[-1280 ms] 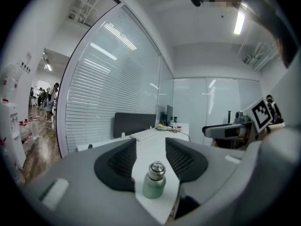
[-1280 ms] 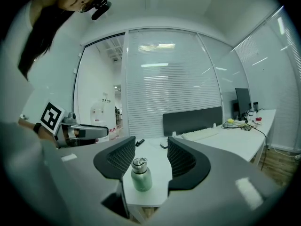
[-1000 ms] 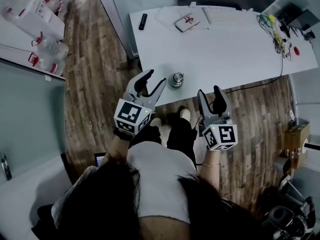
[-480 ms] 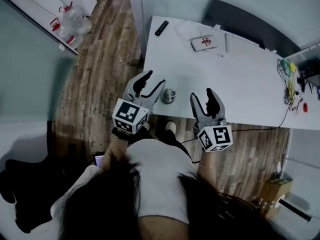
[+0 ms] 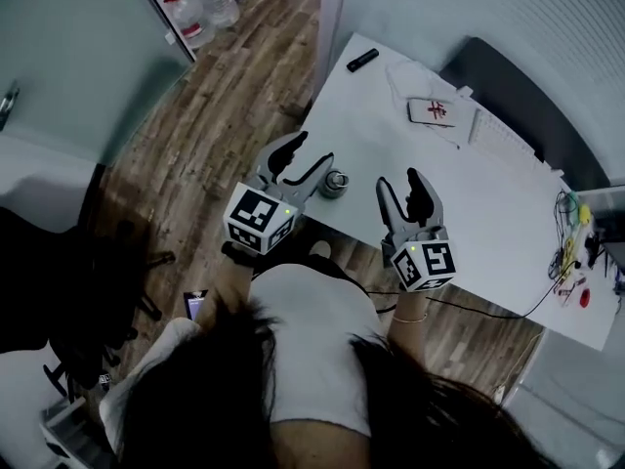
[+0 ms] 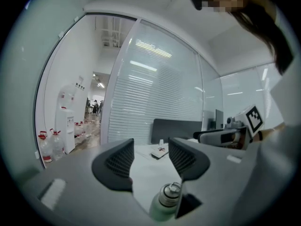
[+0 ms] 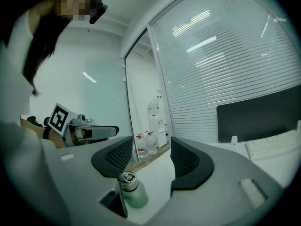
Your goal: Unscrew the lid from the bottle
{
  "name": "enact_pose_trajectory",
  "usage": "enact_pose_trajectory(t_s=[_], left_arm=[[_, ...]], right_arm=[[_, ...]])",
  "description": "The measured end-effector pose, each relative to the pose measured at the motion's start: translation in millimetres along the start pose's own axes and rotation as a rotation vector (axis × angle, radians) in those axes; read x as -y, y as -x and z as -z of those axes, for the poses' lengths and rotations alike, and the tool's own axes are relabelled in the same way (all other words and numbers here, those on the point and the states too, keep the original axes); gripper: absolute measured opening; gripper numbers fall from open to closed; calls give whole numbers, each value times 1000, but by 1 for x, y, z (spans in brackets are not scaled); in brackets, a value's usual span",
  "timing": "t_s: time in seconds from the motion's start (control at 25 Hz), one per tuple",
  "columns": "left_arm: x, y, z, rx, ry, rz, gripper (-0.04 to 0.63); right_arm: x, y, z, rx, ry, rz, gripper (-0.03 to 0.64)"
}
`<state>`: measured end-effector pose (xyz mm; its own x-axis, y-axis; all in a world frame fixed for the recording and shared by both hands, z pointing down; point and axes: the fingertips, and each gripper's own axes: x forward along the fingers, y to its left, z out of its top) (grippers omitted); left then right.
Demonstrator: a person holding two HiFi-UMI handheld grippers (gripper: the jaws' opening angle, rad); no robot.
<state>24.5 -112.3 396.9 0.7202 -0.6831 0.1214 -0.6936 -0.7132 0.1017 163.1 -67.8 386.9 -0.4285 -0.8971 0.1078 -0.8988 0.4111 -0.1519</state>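
Bottle [image 5: 335, 183], lid [image 6: 172, 190] on, stands upright near the surface's [image 5: 469, 193] near left corner. Left hand-held gripper [image 5: 314, 149]: jaws spread, just been opening, nothing pinched, bottle just off its tips. Right hand-held gripper [image 5: 398, 179]: jaws spread, empty, near the bottle.

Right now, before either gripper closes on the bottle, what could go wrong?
1. The bottle stands close to the table edge; a jaw bump could tip it off.
2. It sits off-centre to both open grippers: the left gripper, whose jaws have just been opening with nothing between them, and the right gripper. Closing now may shove, not clamp.
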Motion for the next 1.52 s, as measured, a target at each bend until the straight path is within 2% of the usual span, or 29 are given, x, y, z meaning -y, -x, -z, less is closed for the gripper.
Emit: enact_pose_trajectory(t_s=[0.24,0.44,0.96,1.52], left_arm=[[7,19,7,0,3,-31,250],[17,29,16,-25,8,-10,256],[17,25,45,-90,14,105,275],[37,10,117,-213,7,264,341]], right_arm=[[-11,-1,1,-8,0,-90,227],[-20,-1,0,-5,-11,-122,227],[-32,-17,16,-50,-27,-112,227],[-48,-40,69,-157,-55,-200,227]])
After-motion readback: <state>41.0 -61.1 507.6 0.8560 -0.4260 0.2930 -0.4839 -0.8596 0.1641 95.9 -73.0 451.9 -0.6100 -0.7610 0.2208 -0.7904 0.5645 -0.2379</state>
